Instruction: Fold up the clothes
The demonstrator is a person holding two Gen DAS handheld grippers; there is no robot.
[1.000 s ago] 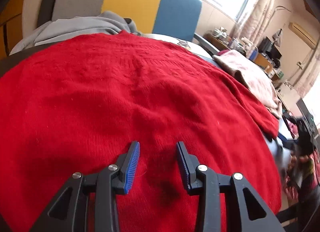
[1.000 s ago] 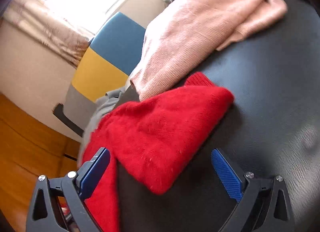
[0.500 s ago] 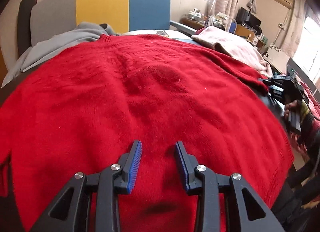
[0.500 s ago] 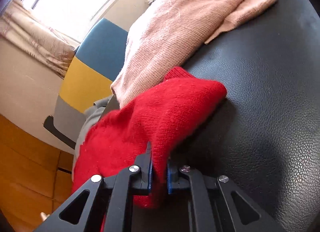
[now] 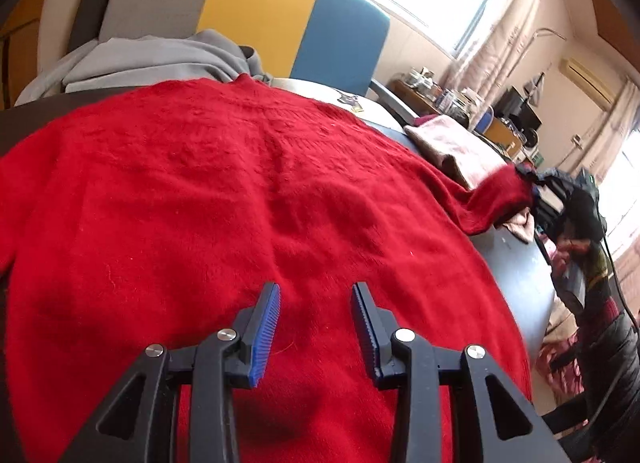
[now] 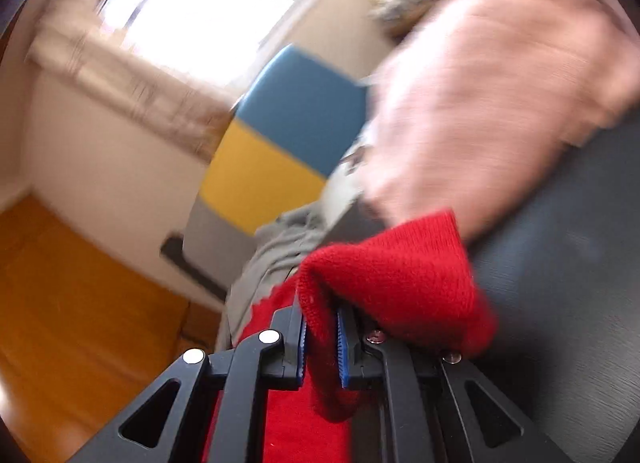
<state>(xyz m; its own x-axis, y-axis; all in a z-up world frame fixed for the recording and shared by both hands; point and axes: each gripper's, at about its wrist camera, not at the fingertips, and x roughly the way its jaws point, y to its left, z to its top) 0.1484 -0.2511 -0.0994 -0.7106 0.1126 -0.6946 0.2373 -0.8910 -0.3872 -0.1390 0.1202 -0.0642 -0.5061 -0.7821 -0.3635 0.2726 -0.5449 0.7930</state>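
Note:
A red knitted sweater lies spread flat over the dark table and fills most of the left wrist view. My left gripper hovers open just above its lower part, with nothing between the blue pads. At the far right the sweater's sleeve is lifted off the table by my right gripper. In the blurred right wrist view the right gripper is shut on the red sleeve cuff, which drapes over its right finger.
A pink sweater lies on the table beyond the red sleeve. A grey garment rests at the table's far edge before a grey, yellow and blue chair back. A person's dark sleeve is at right.
My right gripper shut on the sleeve cuff a second ago and has now lifted it, swinging fast. The left gripper stays open, shifting slightly over the sweater.

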